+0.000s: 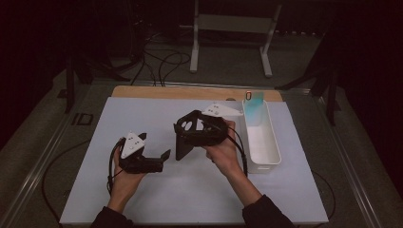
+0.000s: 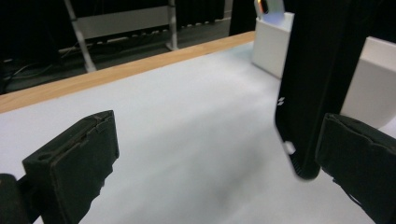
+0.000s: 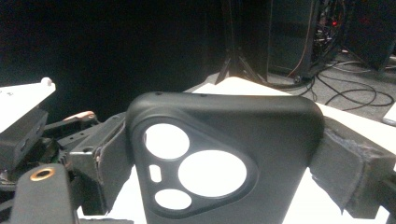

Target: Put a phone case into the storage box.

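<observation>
The table (image 1: 142,199), covered by a pale sheet, occupied the centre of the high view. A white bin (image 1: 263,142) stood right of centre, with a teal item (image 1: 253,102) at its far end. The right gripper (image 1: 183,130), at mid-frame, was clamped on the black phone case (image 1: 183,145), which stood upright with its lower edge on the sheet. In the right gripper view, both pads pressed the case's sides beside the camera cutout (image 3: 194,170). The left gripper (image 1: 159,154), lower left of centre, had its jaws released and spread wide, empty, just beside the case.
</observation>
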The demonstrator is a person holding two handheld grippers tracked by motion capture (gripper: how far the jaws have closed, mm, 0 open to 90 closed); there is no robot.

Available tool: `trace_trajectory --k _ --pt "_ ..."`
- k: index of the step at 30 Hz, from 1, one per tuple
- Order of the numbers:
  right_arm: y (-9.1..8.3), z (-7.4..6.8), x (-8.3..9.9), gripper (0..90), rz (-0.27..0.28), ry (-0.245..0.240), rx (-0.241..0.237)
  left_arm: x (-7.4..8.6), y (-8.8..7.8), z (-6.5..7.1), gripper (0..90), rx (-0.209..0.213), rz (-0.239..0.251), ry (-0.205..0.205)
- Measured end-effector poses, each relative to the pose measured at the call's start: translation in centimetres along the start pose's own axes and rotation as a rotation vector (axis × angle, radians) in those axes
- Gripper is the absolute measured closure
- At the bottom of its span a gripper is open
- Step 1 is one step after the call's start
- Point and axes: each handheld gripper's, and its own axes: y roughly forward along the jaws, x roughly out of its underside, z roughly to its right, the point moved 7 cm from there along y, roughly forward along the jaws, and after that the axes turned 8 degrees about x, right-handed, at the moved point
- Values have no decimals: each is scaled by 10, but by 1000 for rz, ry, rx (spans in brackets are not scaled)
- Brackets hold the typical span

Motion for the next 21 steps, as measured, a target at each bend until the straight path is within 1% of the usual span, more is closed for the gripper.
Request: trace_trajectory --k 4,6,9,11,14,16,20,21 --pt "-1 3 1 135 -1 1 9 8 -6 -6 2 -4 1 -13" --pt "-1 5 1 135 -1 5 12 12 -10 -8 2 5 7 -19" --pt "-2 6 2 135 -6 0 16 17 -15 -12 2 5 16 -24" --pt "-2 7 3 135 -11 -7 18 20 -18 -13 2 5 25 -20" --pt "-2 8 4 135 -13 -12 22 26 -23 -15 2 19 34 -17" --pt "-3 9 4 135 -11 -8 23 30 -27 -15 2 29 41 -16" --pt "-3 11 4 135 -12 -6 27 41 -34 -17 2 33 42 -2" --pt "-3 11 4 135 -12 -6 27 41 -34 -17 2 33 42 -2"
